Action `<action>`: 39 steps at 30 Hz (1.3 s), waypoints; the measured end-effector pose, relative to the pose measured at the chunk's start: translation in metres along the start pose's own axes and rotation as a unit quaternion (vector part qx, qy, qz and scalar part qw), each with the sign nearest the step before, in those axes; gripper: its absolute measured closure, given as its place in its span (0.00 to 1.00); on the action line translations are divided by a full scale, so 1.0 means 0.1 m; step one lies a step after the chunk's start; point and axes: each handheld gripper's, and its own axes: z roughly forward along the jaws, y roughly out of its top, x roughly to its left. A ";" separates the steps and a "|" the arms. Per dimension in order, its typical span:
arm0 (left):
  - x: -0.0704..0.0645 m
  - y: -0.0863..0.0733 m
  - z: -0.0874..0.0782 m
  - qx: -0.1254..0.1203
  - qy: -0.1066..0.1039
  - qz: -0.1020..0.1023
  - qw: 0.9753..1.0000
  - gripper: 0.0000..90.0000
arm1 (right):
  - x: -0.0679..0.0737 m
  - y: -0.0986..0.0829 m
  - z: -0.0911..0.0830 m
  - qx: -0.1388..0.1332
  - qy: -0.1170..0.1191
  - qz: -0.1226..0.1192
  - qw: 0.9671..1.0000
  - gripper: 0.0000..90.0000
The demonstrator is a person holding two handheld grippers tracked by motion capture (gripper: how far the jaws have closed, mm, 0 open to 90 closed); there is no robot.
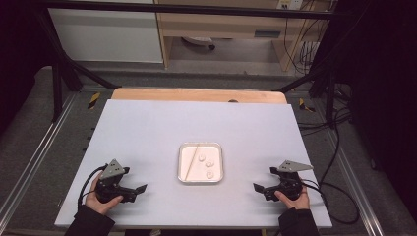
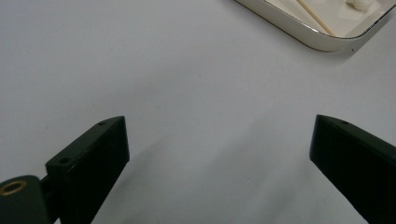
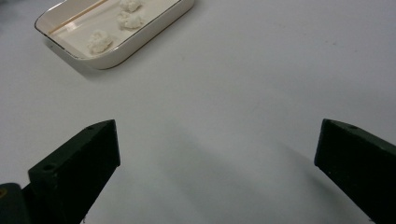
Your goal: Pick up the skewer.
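Tray: we see a shallow white tray (image 1: 200, 162) near the middle of the table (image 1: 147, 128), a little toward the near edge, lying between our two grippers and well apart from both.
Contents: three small white lumps (image 1: 208, 164) lie in the right half of the tray, apart from each other; a thin wooden stick (image 1: 191, 161) lies slanted in the left half. In the right gripper view the lumps (image 3: 122, 20) look soft and crumbly, maybe dough or cotton, but we cannot tell which.
Left gripper: the left gripper (image 1: 139, 189) rests low near the near left corner of the table, its jaws wide apart and holding nothing; it points toward the tray. In its own view we see one corner of the tray (image 2: 322, 28) far ahead.
Right gripper: the right gripper (image 1: 257, 189) is near the near right corner, jaws also wide apart and holding nothing, pointing toward the tray (image 3: 116, 32).
Progress: we judge that the work is at its start. Nothing is grasped, and the stick and lumps look untouched inside the tray.
Left to do: both reaches to the tray, the first grasp, and everything after it.
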 end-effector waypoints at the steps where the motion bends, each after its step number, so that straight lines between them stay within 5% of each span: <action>1: -0.01 0.00 0.00 0.000 0.001 0.000 1.000 0.05 | 0.00 0.00 0.00 0.000 0.000 0.000 1.000 0.01; 21: -0.18 0.15 0.07 0.005 -0.008 0.016 1.000 0.03 | 0.00 0.01 0.01 0.004 -0.005 0.000 1.000 0.01; 39: -0.38 0.46 0.17 0.020 0.004 0.023 1.000 0.05 | 0.00 0.00 0.02 0.008 -0.011 -0.005 1.000 0.01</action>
